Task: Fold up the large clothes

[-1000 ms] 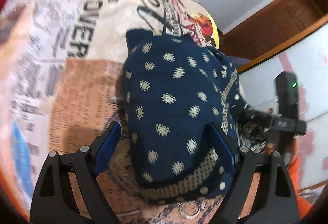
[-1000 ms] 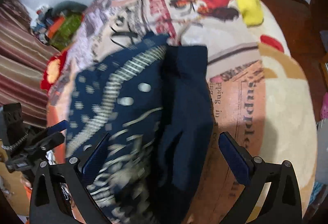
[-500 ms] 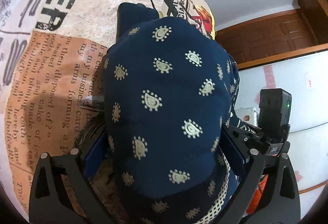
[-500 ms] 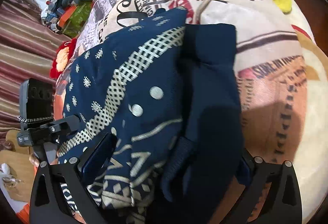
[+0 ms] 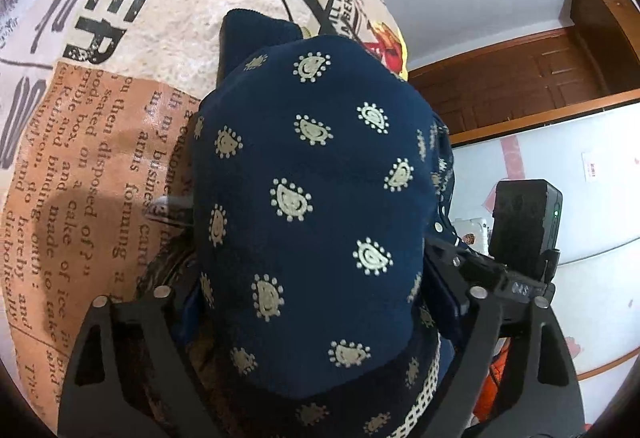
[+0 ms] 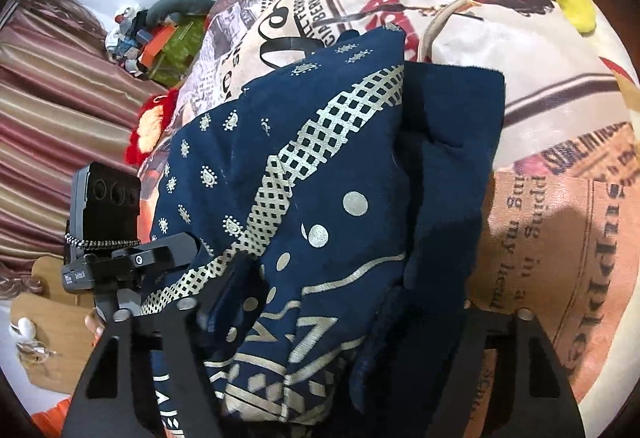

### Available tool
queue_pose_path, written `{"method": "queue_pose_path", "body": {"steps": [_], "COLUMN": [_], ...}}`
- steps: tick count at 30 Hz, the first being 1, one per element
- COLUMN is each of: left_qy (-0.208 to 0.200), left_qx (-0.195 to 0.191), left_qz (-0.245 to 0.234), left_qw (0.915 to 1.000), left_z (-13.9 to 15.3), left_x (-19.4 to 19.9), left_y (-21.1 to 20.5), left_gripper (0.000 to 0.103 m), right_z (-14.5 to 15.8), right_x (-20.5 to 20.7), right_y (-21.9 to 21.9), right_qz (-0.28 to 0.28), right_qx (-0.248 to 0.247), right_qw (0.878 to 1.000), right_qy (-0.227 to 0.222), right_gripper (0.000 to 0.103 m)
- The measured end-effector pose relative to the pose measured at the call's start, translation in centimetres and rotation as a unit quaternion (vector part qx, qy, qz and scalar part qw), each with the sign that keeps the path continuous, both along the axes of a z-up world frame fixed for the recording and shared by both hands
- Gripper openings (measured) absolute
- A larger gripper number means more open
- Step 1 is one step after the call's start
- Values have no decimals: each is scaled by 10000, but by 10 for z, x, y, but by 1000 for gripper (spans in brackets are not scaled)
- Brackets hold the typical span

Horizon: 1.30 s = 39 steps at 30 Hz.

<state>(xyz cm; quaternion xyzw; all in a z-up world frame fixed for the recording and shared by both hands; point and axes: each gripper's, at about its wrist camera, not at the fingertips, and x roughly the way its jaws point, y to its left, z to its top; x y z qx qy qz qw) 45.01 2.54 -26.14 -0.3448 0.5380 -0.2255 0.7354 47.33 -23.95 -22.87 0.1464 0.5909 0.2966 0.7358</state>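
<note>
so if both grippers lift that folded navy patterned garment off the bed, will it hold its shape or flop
The navy garment probably flops: it is soft cloth that bulges between the left gripper fingers. Its loose layers, seen by the right gripper, may slide apart. It likely grips the fuzzy printed blanket rather than slipping.

Navy patterned garment (image 5: 316, 222) between left gripper (image 5: 320, 302) fingers

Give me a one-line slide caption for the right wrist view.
Right gripper straddles a folded navy patterned garment on a newspaper-print blanket, left gripper alongside.
</note>
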Motion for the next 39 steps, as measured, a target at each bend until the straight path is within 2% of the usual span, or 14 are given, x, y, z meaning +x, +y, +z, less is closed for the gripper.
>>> {"method": "queue_pose_path", "body": {"steps": [1, 4, 10, 19, 25, 32, 39], "left_qy": [-45, -227, -534, -1024, -1403, -1728, -1773], "left_qx": [30, 151, 226, 336, 371, 502, 678], "left_qz": [-20, -98, -148, -91, -10, 236, 517], "left_qw": [10000, 9996, 9982, 9941, 9894, 9834, 9804], "left_z": [2, 13, 40, 89, 124, 159, 164], "left_x": [-1, -7, -22, -42, -58, -72, -93], "left_y": [-1, -6, -5, 7, 20, 60, 113], "left_gripper": [84, 80, 74, 71, 71, 71, 71], "right_z": [2, 7, 25, 66, 108, 150, 161], "right_x": [-1, -2, -12, -32, -43, -52, -51], "right_y": [-1, -5, 3, 19, 28, 54, 110], "right_qz": [-39, -133, 9, 224, 377, 474, 725], "right_qx": [1, 117, 71, 133, 42, 105, 218], "right_qw": [10000, 9998, 9998, 9982, 9950, 9908, 9889], "right_qy": [-24, 8, -181, -538, -924, -1261, -1281], "right_gripper": [54, 43, 33, 31, 30, 30, 30]}}
